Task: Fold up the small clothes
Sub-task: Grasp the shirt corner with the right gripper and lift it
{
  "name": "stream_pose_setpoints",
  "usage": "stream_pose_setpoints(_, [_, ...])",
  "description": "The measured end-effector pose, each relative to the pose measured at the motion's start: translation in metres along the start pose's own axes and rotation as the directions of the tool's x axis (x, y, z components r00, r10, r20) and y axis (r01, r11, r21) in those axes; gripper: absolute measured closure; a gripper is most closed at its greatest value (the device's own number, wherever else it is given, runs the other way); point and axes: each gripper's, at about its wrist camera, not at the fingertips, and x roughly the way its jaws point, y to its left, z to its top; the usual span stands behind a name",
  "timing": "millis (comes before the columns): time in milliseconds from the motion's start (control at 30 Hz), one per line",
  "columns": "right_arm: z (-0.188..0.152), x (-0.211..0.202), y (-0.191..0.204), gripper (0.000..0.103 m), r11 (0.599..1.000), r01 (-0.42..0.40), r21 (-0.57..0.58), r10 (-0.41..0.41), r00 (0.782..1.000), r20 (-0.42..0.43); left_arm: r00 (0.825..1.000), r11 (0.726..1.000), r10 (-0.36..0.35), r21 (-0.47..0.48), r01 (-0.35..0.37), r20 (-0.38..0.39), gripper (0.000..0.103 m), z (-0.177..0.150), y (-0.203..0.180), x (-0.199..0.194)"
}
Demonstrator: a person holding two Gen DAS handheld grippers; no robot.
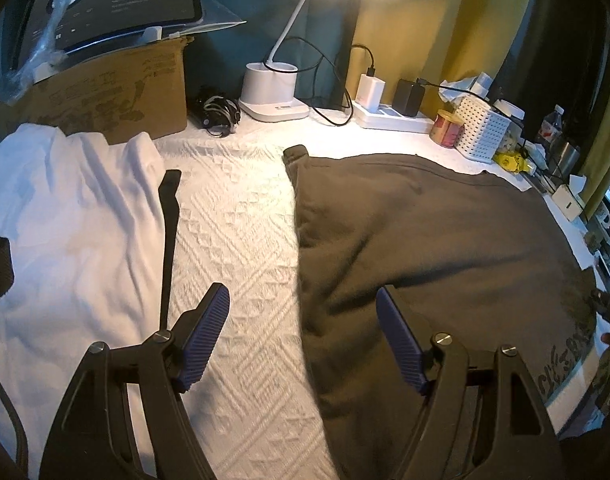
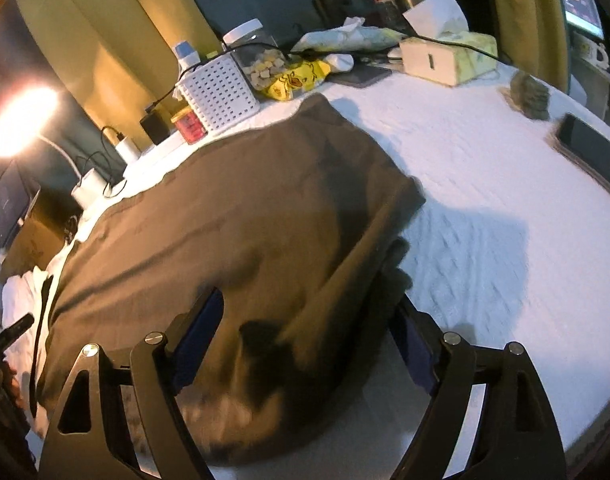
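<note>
White quilted bedding (image 1: 241, 220) fills the left wrist view, with a lit desk lamp (image 1: 273, 92) at the back. On it lie a white garment (image 1: 73, 216) at left and a dark olive-brown shirt (image 1: 445, 248) at right. The left gripper (image 1: 303, 312) hovers with jaws spread, nothing between them.

From the right wrist, the right gripper (image 2: 309, 328) stands spread over the shirt's blurred near edge, pads not pinching it.

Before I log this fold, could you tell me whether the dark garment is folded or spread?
Folded: the dark garment shows a doubled, layered right edge on the white table cover.
</note>
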Motion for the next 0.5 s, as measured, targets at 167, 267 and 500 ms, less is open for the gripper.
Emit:
stream_pose_setpoints(167, [0.019,0.025,0.009,0.019,1.000,-0.004,-0.017,0.004,1.000,0.006,1.000,1.000,0.009,-0.012,-0.010,-0.023,0.027,0.006,0.008,0.013])
stream_pose_setpoints(267, [0.032,0.037,0.012,0.019,0.999,0.004,-0.037,-0.005,1.000,-0.004,1.000,1.000,0.011,-0.018,-0.012,-0.025,0.027,0.010,0.009,0.017])
stream_pose_setpoints(500, [0.054,0.061,0.021,0.035,0.991,0.009,-0.134,-0.013,1.000,-0.027,0.999,1.000,0.007,-0.020,-0.007,-0.037,0.027,0.018,0.008,0.029])
